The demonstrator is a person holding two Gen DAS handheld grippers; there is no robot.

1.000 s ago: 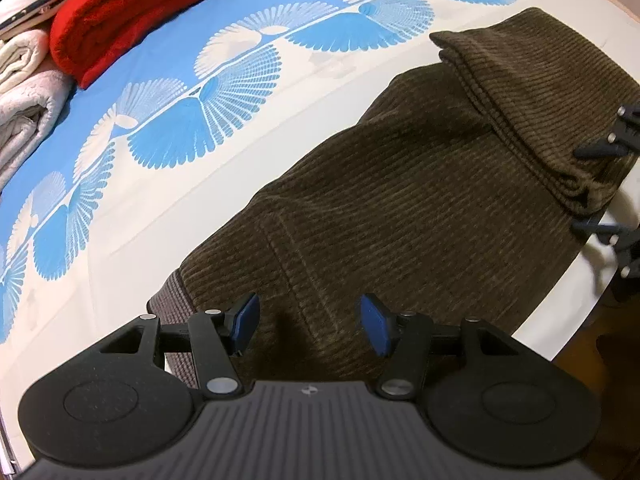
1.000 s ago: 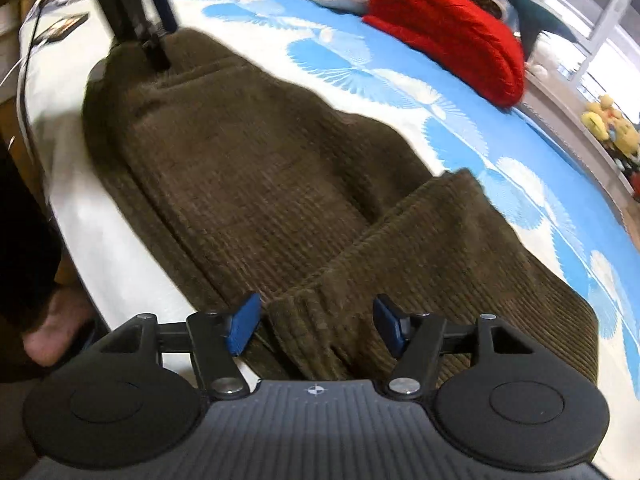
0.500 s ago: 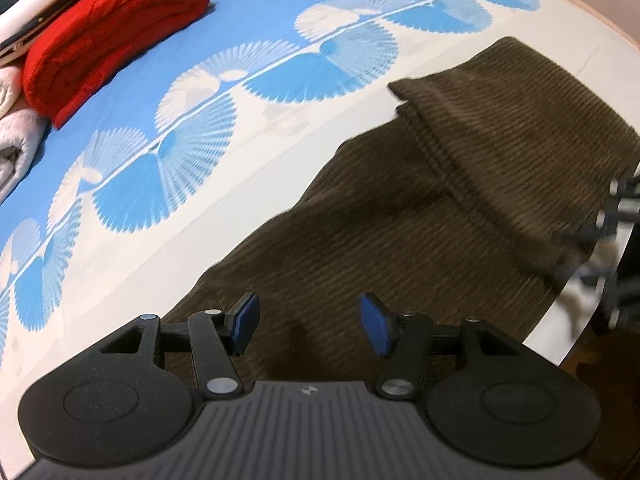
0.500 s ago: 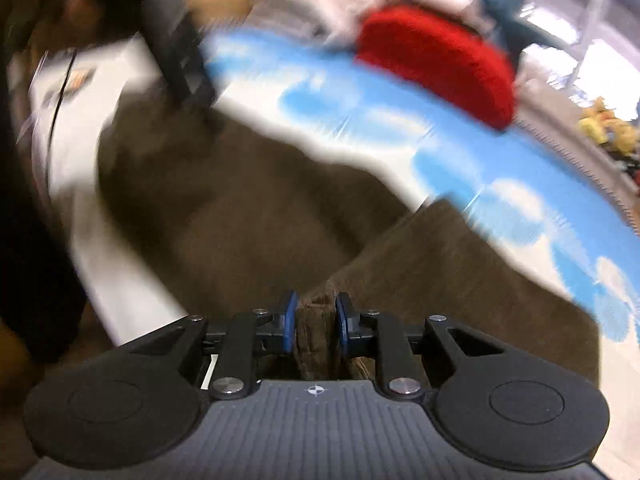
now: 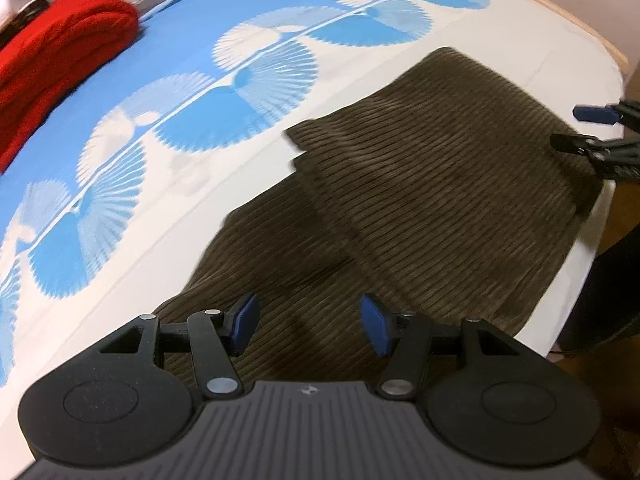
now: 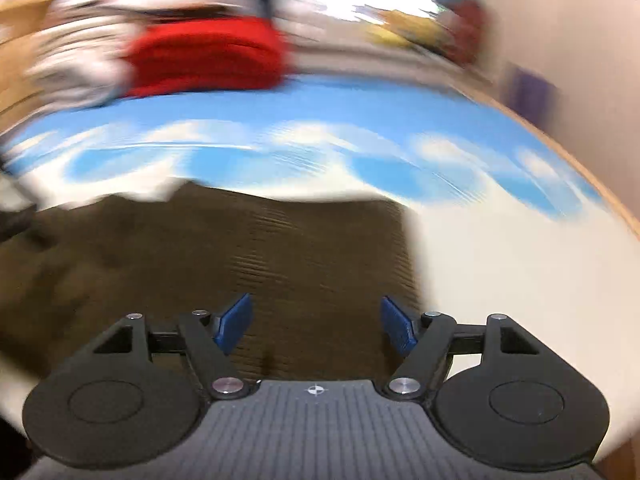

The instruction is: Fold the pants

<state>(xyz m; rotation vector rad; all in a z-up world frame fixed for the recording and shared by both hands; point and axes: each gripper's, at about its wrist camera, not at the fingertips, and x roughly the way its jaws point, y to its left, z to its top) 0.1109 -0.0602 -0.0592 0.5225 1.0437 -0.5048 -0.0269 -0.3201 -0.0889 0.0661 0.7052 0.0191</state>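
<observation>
Dark brown corduroy pants (image 5: pixel 420 208) lie folded on the blue and white bedspread (image 5: pixel 168 128), one layer doubled over the other. My left gripper (image 5: pixel 308 326) hovers open over the near part of the pants with nothing between its blue pads. At the right edge of the left wrist view my right gripper (image 5: pixel 576 128) shows by the pants' far corner. In the blurred right wrist view my right gripper (image 6: pixel 316 326) stands wide over the pants (image 6: pixel 224 264), its jaws opening, the pads clear of the cloth.
A folded red knit (image 5: pixel 60 52) lies at the back left of the bed, with pale folded laundry (image 6: pixel 80 64) beside it. The bed's wooden edge (image 5: pixel 592 28) runs along the right. Bare sheet (image 6: pixel 520 272) lies right of the pants.
The right gripper pinched a fold of the pants half a second ago and has since let go and swung round. The left gripper slid along the pants, staying open.
</observation>
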